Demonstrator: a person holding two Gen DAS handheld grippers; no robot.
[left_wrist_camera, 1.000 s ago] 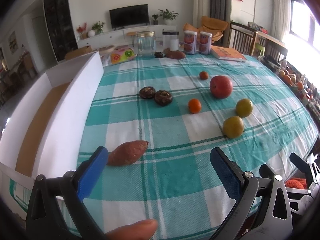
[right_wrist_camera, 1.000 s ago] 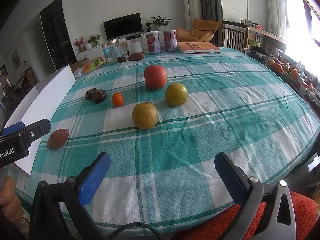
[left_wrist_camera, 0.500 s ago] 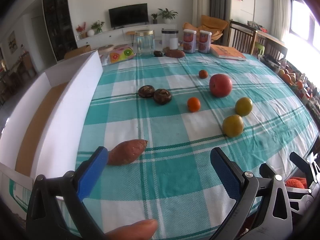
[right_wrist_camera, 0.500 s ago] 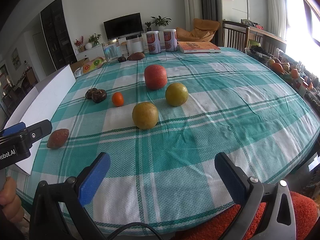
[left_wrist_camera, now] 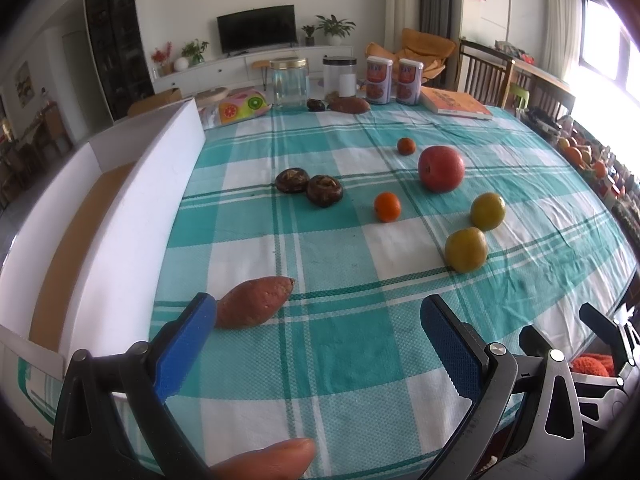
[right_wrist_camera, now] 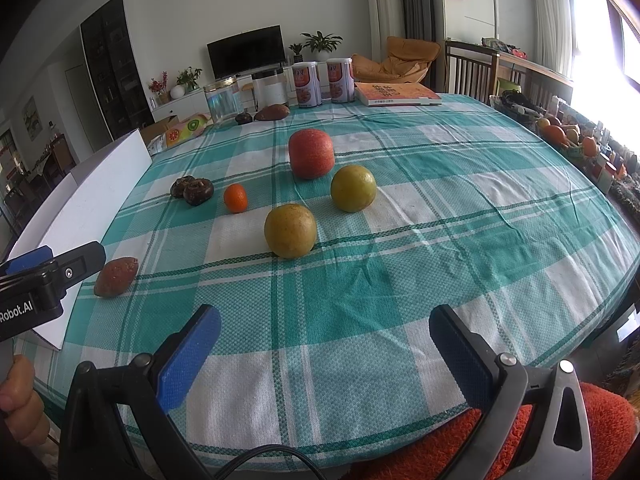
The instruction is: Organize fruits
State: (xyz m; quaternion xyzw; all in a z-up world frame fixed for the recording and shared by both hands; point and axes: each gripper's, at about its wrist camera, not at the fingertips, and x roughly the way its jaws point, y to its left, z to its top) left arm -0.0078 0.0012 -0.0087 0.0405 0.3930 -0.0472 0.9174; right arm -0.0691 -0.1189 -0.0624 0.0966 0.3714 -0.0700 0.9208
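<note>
On the teal checked tablecloth (left_wrist_camera: 320, 340) lie a red apple (left_wrist_camera: 441, 168), two yellow-green oranges (left_wrist_camera: 466, 249) (left_wrist_camera: 487, 211), a small mandarin (left_wrist_camera: 387, 207), a smaller one (left_wrist_camera: 406, 146), two dark mushrooms (left_wrist_camera: 308, 186) and a sweet potato (left_wrist_camera: 254, 301). My left gripper (left_wrist_camera: 316, 332) is open and empty, its left finger just beside the sweet potato. My right gripper (right_wrist_camera: 326, 344) is open and empty near the front edge, the nearer orange (right_wrist_camera: 290, 230) ahead of it. The apple (right_wrist_camera: 311, 153) lies further back.
A white cardboard box (left_wrist_camera: 120, 216) with an open top stands along the table's left edge. Jars (left_wrist_camera: 289, 82), two cans (left_wrist_camera: 394, 80), a book (left_wrist_camera: 456, 103), another sweet potato (left_wrist_camera: 349, 105) stand at the far edge. Chairs and a fruit crate are at the right.
The left wrist view has shifted slightly, so the fruits sit a touch higher in it. Both grippers stay open; nothing on the table has moved.
</note>
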